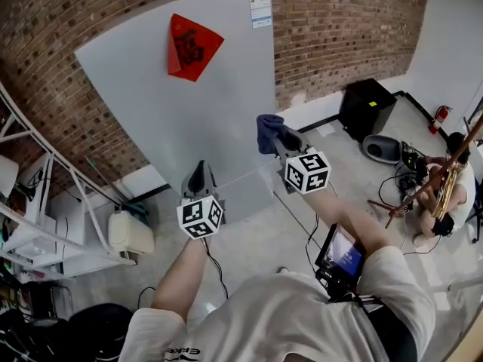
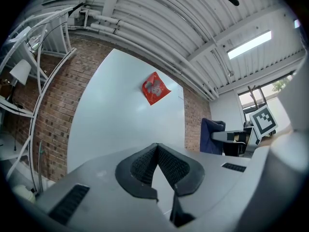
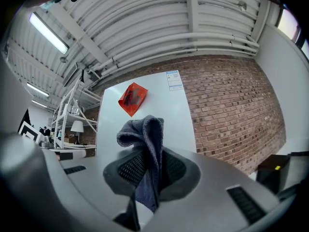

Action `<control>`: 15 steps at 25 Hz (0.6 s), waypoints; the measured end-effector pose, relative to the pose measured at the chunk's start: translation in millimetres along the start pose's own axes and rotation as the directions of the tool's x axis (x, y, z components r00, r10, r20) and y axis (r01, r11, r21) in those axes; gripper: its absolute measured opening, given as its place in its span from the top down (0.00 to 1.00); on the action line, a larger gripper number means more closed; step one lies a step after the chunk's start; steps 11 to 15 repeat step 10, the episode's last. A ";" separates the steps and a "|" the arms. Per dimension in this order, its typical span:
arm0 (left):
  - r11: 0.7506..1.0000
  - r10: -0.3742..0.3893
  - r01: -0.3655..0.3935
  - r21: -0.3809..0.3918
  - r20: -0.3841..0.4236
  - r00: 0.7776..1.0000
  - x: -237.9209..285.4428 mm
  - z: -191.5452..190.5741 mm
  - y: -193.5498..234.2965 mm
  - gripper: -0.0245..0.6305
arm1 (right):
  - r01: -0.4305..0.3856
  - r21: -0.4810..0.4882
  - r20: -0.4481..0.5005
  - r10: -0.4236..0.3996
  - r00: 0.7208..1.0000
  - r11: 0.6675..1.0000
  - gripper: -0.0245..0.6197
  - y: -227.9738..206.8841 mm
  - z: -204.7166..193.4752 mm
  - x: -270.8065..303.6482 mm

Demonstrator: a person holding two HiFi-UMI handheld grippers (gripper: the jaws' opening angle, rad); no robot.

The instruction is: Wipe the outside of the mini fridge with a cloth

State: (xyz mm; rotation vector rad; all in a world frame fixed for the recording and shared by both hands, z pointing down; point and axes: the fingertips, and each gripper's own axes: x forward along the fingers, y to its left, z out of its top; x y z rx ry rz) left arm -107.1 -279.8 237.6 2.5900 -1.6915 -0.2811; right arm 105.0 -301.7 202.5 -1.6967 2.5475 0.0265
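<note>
The pale mini fridge (image 1: 189,127) stands against the brick wall (image 1: 339,29); we cannot read its corner label (image 1: 259,4), and its red paper (image 1: 192,46) bears a dark character. Our right gripper (image 3: 150,166) pinches the blue cloth (image 3: 144,132) near the fridge's right edge; our left gripper (image 2: 157,164) has its jaws pressed together, empty

There is one mini fridge (image 1: 189,119), and it carries one red diamond-shaped decoration (image 1: 192,46) and one printed label (image 1: 259,4). There are two grippers, the left gripper (image 1: 199,173) and the right gripper (image 1: 281,138), each with one marker cube, so two cubes (image 1: 200,217) in all. One dark blue cloth (image 1: 268,129) is in view. On the floor there is one black box (image 1: 366,105), one fire extinguisher (image 1: 439,118) and one white canister (image 1: 130,232). One table lamp (image 2: 20,72) shows. Two people appear: the wearer (image 1: 287,323) and one seated person (image 1: 453,191).
</note>
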 end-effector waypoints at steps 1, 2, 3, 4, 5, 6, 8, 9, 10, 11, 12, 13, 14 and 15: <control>1.000 0.000 0.000 0.000 0.001 1.000 -0.3 -0.4 -1.9 0.96 | 0.000 -0.001 0.001 0.000 1.000 1.000 0.87 -1.2 0.2 -1.6; 1.000 -0.001 0.001 -0.001 0.003 1.000 -0.1 -0.5 -4.0 0.96 | 0.001 -0.002 0.003 -0.001 1.000 1.000 0.87 -2.5 0.9 -3.0; 1.000 -0.003 0.003 -0.001 0.004 1.000 0.4 -0.3 -6.2 0.96 | 0.002 -0.004 0.004 -0.002 1.000 1.000 0.87 -3.9 1.8 -4.2; 1.000 -0.005 0.005 -0.001 0.005 1.000 0.7 0.2 -8.1 0.96 | 0.003 -0.005 0.006 -0.003 1.000 1.000 0.87 -5.0 2.8 -5.4; 1.000 -0.006 0.006 -0.001 0.005 1.000 0.7 0.8 -9.5 0.96 | 0.004 -0.006 0.006 -0.004 1.000 1.000 0.87 -5.6 3.8 -6.4; 1.000 -0.007 0.007 -0.002 0.005 1.000 0.6 1.6 -10.4 0.96 | 0.005 -0.006 0.006 -0.005 1.000 1.000 0.87 -5.9 4.8 -7.3; 1.000 -0.007 0.007 -0.003 0.003 1.000 0.7 4.3 -11.5 0.96 | 0.007 -0.007 0.005 -0.007 1.000 1.000 0.87 -6.2 7.3 -8.0; 1.000 -0.007 0.007 -0.004 0.002 1.000 1.1 6.0 -11.9 0.96 | 0.007 -0.007 0.004 -0.007 1.000 1.000 0.87 -6.4 8.8 -8.0; 1.000 -0.007 0.007 -0.004 0.002 1.000 1.4 7.7 -12.3 0.96 | 0.008 -0.007 0.002 -0.008 1.000 1.000 0.87 -6.5 10.4 -8.0; 1.000 -0.007 0.007 -0.004 0.002 1.000 1.4 7.7 -12.3 0.96 | 0.008 -0.007 0.002 -0.008 1.000 1.000 0.87 -6.5 10.4 -8.0; 1.000 -0.007 0.007 -0.004 0.002 1.000 1.4 7.7 -12.3 0.96 | 0.008 -0.007 0.002 -0.008 1.000 1.000 0.87 -6.5 10.4 -8.0; 1.000 -0.007 0.007 -0.004 0.002 1.000 1.4 7.7 -12.3 0.96 | 0.008 -0.007 0.002 -0.008 1.000 1.000 0.87 -6.5 10.4 -8.0; 1.000 -0.007 0.007 -0.004 0.002 1.000 1.4 7.7 -12.3 0.96 | 0.008 -0.007 0.002 -0.008 1.000 1.000 0.87 -6.5 10.4 -8.0; 1.000 -0.007 0.007 -0.004 0.002 1.000 1.4 7.7 -12.3 0.96 | 0.008 -0.007 0.002 -0.008 1.000 1.000 0.87 -6.5 10.4 -8.0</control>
